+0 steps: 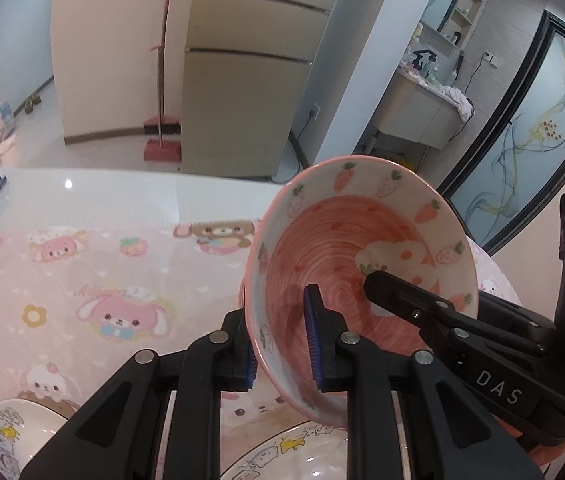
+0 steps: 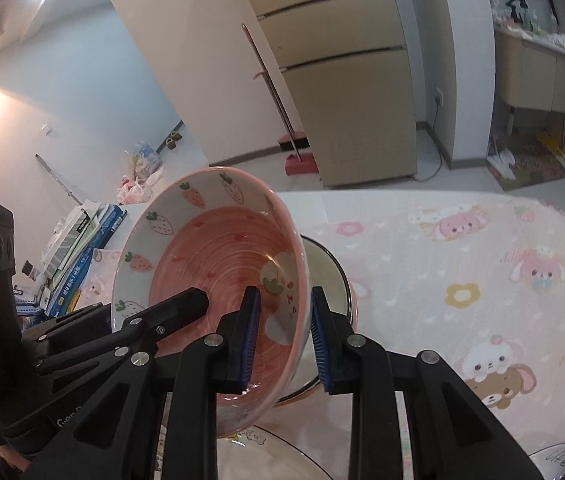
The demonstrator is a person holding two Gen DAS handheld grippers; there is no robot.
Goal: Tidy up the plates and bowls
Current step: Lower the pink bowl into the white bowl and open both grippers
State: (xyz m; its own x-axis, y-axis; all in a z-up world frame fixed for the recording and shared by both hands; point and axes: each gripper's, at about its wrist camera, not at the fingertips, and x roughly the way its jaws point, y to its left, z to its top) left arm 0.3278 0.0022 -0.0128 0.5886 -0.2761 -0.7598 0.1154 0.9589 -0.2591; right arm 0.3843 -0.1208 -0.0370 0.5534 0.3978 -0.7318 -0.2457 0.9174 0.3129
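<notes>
while both of our grippers meet on one dish, we hold a pink strawberry bowl point(image 1: 362, 264) in the air above the table, tilted on its side so its swirled inside faces the cameras. our left gripper point(image 1: 282, 340) has its blue-padded fingers point(image 1: 311, 336) closed on the bowl's rim, one pad inside the wall and one outside. our right gripper point(image 2: 284, 336) pinches the opposite rim the same way, one blue pad point(image 2: 251, 336) inside and the other against the outer wall. just behind the bowl in the right wrist view sits a pale bowl with a dark rim point(image 2: 332, 276), resting on the pink cartoon tablecloth point(image 2: 482, 280). below the raised bowl lies a white plate with cartoon drawings point(image 1: 282, 456), and another white dish point(image 1: 14, 424) shows at the left edge of the left wrist view. a stack of books point(image 2: 78, 264) sits at the table's far side, and a tall beige fridge point(image 1: 250, 80) stands beyond it, with a red broom point(image 1: 161, 80) leaning nearby.
</notes>
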